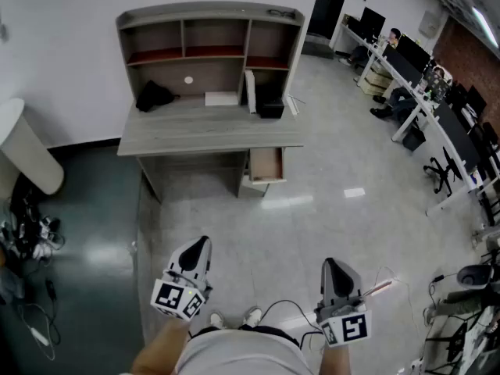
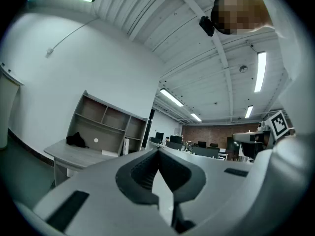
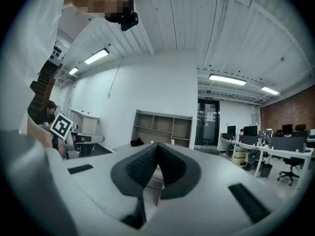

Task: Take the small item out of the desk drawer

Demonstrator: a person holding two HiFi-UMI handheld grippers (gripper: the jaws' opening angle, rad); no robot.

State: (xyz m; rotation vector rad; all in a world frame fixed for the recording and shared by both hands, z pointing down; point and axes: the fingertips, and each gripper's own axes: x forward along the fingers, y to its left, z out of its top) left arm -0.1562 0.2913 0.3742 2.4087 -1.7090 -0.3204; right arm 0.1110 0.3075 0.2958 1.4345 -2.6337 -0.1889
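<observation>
A grey desk [image 1: 211, 131] with a shelf hutch stands against the white wall, a few steps ahead of me. Its small drawer [image 1: 266, 165] hangs pulled open under the right end of the top; I cannot make out anything inside it from here. Low in the head view, near the person's body, my left gripper [image 1: 204, 242] and right gripper [image 1: 333, 263] point toward the desk, both far from the drawer. The left gripper [image 2: 158, 151] is shut and empty. The right gripper [image 3: 157, 145] also has its jaws together with nothing held.
On the desk lie a black bundle [image 1: 154, 96], a white flat item [image 1: 221, 98] and a black box [image 1: 270, 104]. A white rounded table [image 1: 27, 151] and floor cables [image 1: 31, 233] are at left. Office desks with seated people [image 1: 410, 73] and chairs [image 1: 441, 170] are at right.
</observation>
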